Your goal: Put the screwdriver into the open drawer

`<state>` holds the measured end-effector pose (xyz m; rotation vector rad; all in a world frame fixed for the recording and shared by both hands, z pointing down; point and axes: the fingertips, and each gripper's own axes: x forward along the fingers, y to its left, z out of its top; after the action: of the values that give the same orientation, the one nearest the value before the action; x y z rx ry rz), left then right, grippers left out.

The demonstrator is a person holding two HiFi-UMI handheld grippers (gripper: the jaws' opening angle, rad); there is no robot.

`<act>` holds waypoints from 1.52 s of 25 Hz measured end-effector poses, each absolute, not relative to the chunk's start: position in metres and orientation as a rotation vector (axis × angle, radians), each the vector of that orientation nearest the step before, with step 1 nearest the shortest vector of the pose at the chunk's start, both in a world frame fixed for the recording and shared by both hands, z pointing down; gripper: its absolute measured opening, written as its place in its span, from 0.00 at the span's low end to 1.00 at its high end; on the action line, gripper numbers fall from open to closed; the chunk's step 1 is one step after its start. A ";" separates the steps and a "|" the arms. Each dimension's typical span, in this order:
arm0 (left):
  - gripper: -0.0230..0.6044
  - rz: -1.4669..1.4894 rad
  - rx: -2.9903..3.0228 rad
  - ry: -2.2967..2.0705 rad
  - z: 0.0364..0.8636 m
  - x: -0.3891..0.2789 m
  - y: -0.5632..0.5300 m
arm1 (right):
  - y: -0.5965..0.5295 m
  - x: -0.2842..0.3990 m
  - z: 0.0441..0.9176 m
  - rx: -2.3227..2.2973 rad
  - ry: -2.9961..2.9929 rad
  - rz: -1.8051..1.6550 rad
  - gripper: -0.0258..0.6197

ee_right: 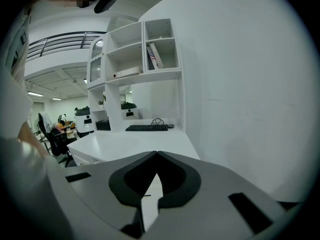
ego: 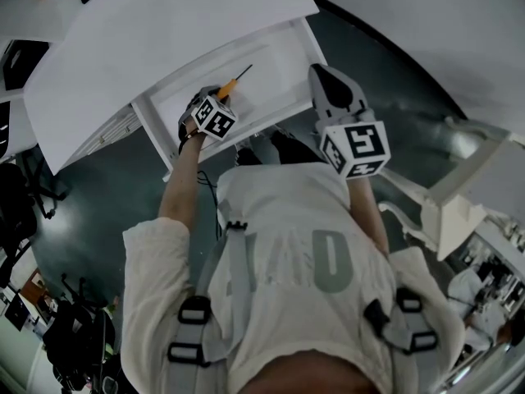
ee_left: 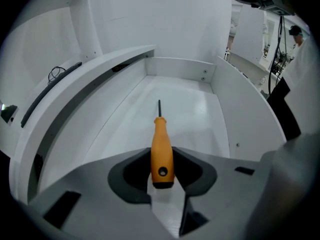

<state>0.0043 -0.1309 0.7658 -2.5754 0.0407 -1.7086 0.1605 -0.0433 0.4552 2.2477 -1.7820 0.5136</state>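
Over the open drawer (ee_left: 181, 70), the left gripper (ee_left: 162, 159) pinches the screwdriver (ee_left: 161, 134) by its orange handle, with the shaft pointing toward the back wall and bare floor on either side. The right gripper (ee_right: 157, 154), pressed together and empty, hangs just beside the drawer's right edge.

**Soft, even light, heavy fisheye**

All three views are bright with faint shadows. The white drawer (ee_left: 195, 119) gives a pale sheen; the screwdriver (ee_left: 162, 154) is sharp. Ceiling lights (ee_right: 35, 93) glow at far left. Edges bend and fall into black corners.
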 end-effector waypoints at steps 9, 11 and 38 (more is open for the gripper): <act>0.23 -1.745 -2.555 0.009 0.771 0.001 -0.127 | -0.039 0.160 0.457 2.261 -1.771 0.525 0.05; 0.23 -1.750 -2.556 0.006 0.772 0.001 -0.127 | -0.039 0.159 0.458 2.265 -1.773 0.528 0.05; 0.35 -1.865 -2.631 -0.163 0.771 0.000 -0.113 | -0.042 0.148 0.466 2.265 -1.800 0.616 0.05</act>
<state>0.0003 -0.1126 0.7713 -2.6306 -0.1628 -1.8655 0.1475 -0.0416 0.4661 2.2649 -1.8002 0.6158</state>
